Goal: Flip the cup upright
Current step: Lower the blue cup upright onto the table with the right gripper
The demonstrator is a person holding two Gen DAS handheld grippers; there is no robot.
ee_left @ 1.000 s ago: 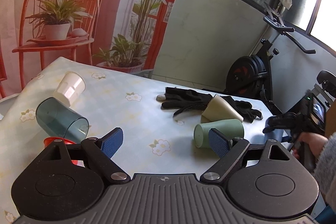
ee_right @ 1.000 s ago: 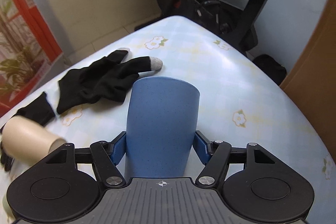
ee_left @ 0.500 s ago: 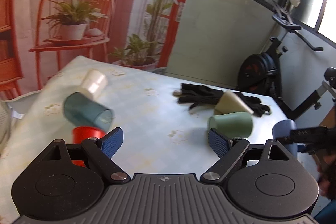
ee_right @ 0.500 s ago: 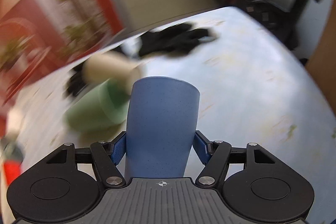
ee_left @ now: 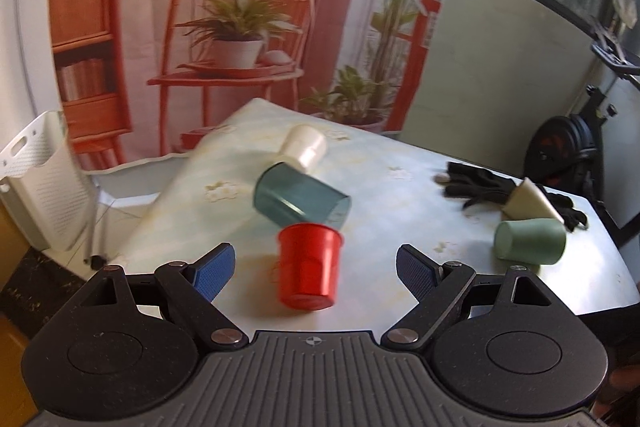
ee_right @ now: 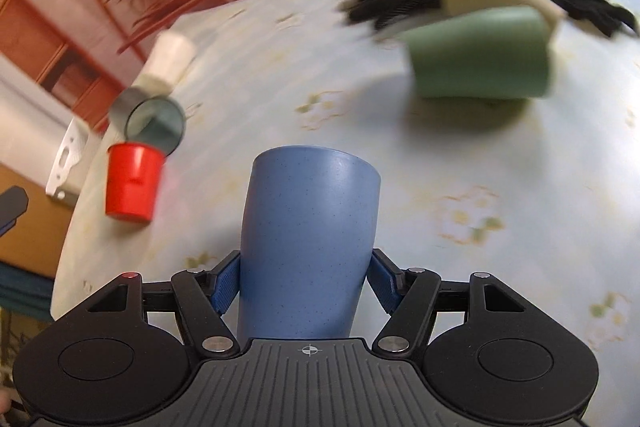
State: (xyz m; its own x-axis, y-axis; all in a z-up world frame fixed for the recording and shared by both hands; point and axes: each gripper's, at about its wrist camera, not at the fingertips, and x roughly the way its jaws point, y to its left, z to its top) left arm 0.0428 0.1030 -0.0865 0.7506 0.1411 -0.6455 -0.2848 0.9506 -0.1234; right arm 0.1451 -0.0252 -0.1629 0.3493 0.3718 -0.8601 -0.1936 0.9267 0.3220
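Observation:
My right gripper [ee_right: 306,285] is shut on a blue cup [ee_right: 306,247], held above the table with its far end pointing forward. My left gripper [ee_left: 316,267] is open and empty, with an upright red cup [ee_left: 310,265] just beyond it, between its fingers. The red cup also shows in the right wrist view [ee_right: 132,183]. A teal cup [ee_left: 300,201] lies on its side behind the red cup. A white cup [ee_left: 302,149], a green cup [ee_left: 530,241] and a beige cup [ee_left: 528,205] also lie on their sides.
Black gloves [ee_left: 480,185] lie under the beige cup at the far right of the flowered tablecloth [ee_left: 392,211]. A white basket [ee_left: 44,183] stands off the table's left edge. An exercise bike [ee_left: 572,147] stands beyond the right edge.
My left gripper has swung left and closer to the red cup, which now sits between its fingers. My right gripper has turned left with the blue cup, now facing the table's middle.

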